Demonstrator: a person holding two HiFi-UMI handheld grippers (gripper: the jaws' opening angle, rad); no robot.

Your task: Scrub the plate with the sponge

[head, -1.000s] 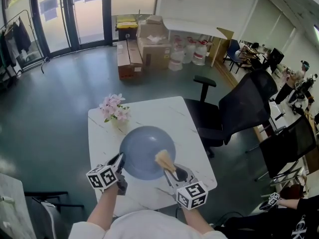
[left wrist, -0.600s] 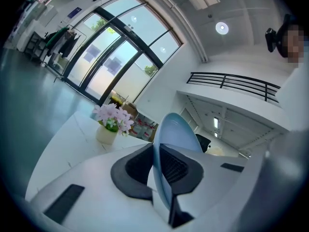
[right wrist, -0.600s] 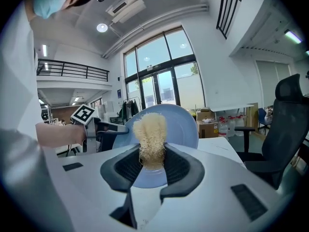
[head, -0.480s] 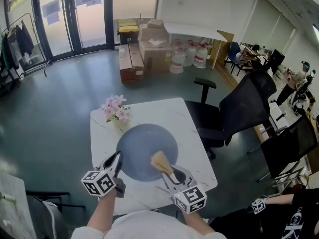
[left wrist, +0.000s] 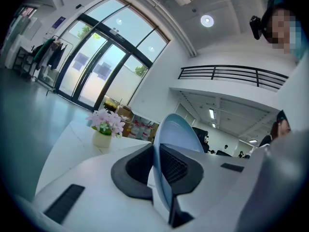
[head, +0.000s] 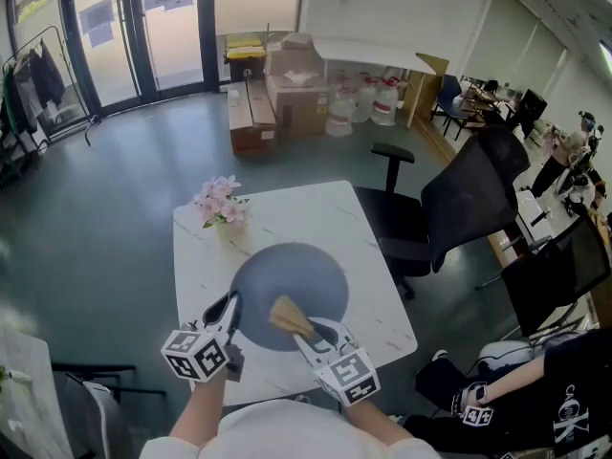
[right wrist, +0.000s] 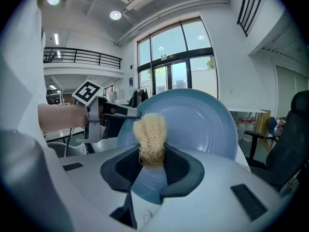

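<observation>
Over the near half of the white surface (head: pixel 287 213), the left tool (head: pixel 229 307) pinches the blue plate (head: pixel 292 290) at its 8 o'clock rim, jaws nearly together with just the thin edge clamped between the pads. The plate looks tipped up, its hollow face turned toward the right tool (head: pixel 308 335). That one is closed tight on a pale, fibrous sponge (head: pixel 285 314), which juts out along the jaws toward 11 o'clock. Here's the relation that counts: the plate's face lies dead ahead of the sponge at 12 o'clock, with the tip over the lower middle of the dish, at or just off the glaze. So the right tool is the scrubbing side. The plate itself is smooth, glossy and ringed, with no visible grime; pink flowers (head: pixel 220 204) stand clear at its 11 o'clock
</observation>
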